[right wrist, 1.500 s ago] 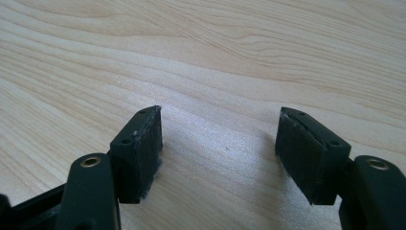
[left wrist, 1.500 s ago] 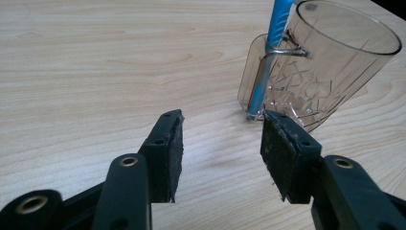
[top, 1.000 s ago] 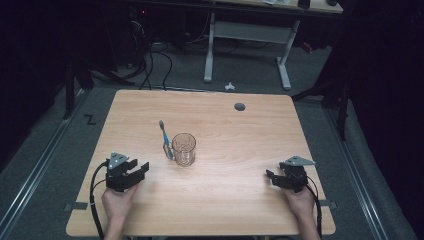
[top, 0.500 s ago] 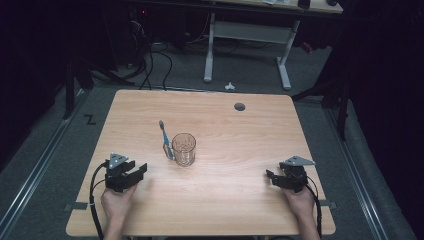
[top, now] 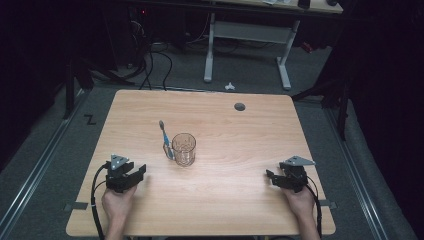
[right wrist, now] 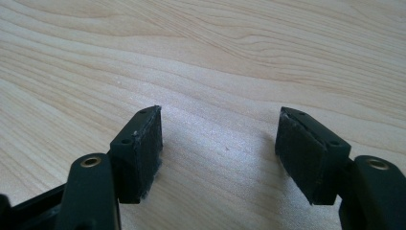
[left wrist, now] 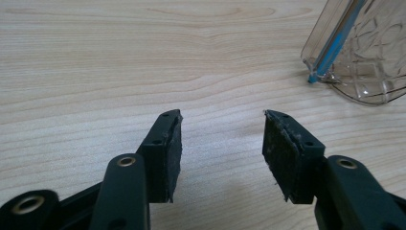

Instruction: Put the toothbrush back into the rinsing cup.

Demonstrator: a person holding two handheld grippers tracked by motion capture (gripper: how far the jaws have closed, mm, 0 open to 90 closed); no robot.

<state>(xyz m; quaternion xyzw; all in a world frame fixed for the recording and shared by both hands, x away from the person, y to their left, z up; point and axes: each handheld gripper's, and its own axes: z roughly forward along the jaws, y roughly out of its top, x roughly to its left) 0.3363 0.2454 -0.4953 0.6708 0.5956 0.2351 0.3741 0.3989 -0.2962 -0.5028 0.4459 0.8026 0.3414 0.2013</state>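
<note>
Little differs from a second ago: the left gripper (top: 134, 176), at the lower left of the high view, has eased its jaws very slightly wider (nothing lies between them, just bare table (left wrist: 143, 57)) and it has barely shifted.

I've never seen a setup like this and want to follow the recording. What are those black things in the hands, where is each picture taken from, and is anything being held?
A person sits at a wooden table and holds a hand-operated grasping device in each hand: the left tool and the right tool. The wide picture comes from a fixed camera above the table. The two close-ups come from small cameras riding on each device, looking out along its two black jaws. In the left gripper view the left one's jaws stand apart over bare wood, and in the right gripper view so do the right one's; neither holds anything. On the table stands a clear plastic cup, with a blue toothbrush leaning against its left side. The cup's base shows at the top right of the left gripper view.
</note>
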